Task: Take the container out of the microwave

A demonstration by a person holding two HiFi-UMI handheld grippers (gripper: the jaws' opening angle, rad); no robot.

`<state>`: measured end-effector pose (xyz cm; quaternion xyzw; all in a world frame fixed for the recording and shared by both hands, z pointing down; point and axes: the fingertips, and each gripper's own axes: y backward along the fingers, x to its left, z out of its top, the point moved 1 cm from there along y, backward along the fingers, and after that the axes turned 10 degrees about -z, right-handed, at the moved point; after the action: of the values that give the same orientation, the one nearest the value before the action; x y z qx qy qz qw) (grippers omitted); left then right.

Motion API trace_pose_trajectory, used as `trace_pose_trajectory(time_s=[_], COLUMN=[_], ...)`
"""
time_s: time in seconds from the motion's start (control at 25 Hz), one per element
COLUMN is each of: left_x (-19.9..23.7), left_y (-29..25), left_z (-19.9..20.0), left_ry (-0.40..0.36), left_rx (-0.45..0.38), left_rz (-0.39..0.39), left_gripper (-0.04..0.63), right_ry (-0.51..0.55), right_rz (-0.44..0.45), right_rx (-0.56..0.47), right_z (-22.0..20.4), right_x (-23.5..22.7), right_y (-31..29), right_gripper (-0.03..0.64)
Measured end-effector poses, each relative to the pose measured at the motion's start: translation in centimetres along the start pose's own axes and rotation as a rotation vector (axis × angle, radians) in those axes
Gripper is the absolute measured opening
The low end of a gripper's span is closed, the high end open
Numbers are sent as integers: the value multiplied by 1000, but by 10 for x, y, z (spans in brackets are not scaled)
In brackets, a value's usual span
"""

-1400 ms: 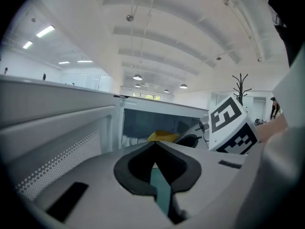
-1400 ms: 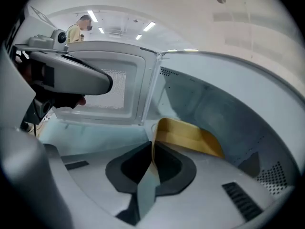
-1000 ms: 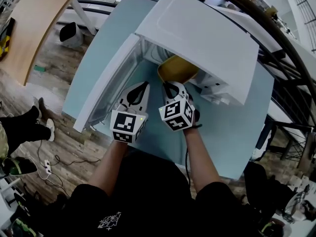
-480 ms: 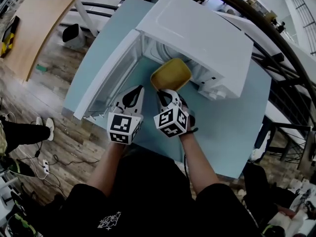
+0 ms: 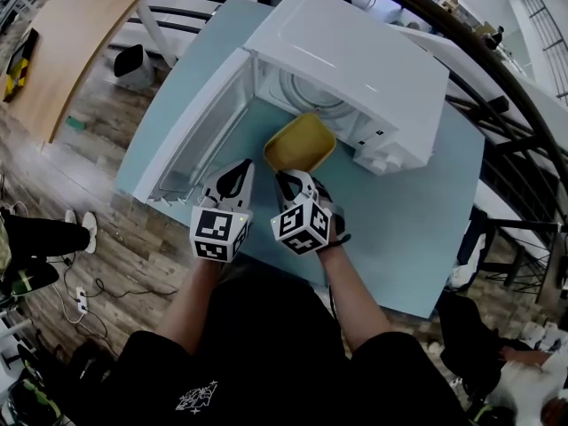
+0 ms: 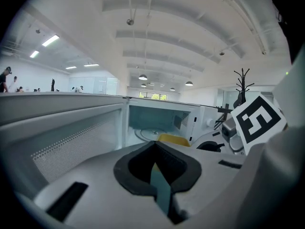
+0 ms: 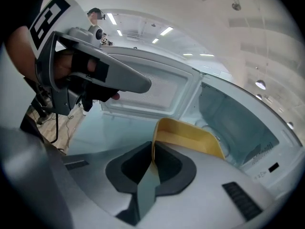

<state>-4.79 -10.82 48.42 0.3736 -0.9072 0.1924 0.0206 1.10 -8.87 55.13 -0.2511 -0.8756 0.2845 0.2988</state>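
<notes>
The yellow container [image 5: 300, 142] sits just outside the mouth of the white microwave [image 5: 355, 60], above the pale blue table [image 5: 417, 229]. My right gripper [image 5: 286, 177] is shut on the container's near rim; in the right gripper view the jaws [image 7: 153, 152] pinch the thin yellow wall of the container [image 7: 190, 137]. My left gripper [image 5: 245, 164] hovers beside it on the left, shut with nothing in it. The left gripper view shows its closed tips [image 6: 155, 146], the container [image 6: 174, 139] and the open cavity behind.
The microwave door [image 5: 200, 131] hangs open to the left, close to my left gripper. The glass turntable [image 5: 311, 91] is bare. A wooden table [image 5: 67, 43] stands far left, and a person's shoes [image 5: 75, 229] are on the floor.
The container has come out of the microwave toward me, held by my right gripper. Both grippers moved back from the cavity together.
</notes>
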Motion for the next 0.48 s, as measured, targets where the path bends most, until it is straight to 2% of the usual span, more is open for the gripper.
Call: trace_pose_trajectory(time_s=[0.48], left_x=[-10], left_y=[15], left_z=[-19], left_ry=[6], left_rx=[26], left_rz=[-2], left_gripper=[8], right_ry=[20], right_rz=[40], right_rx=[11], right_z=[-19], right_x=[36], right_y=[6], right_gripper=[25])
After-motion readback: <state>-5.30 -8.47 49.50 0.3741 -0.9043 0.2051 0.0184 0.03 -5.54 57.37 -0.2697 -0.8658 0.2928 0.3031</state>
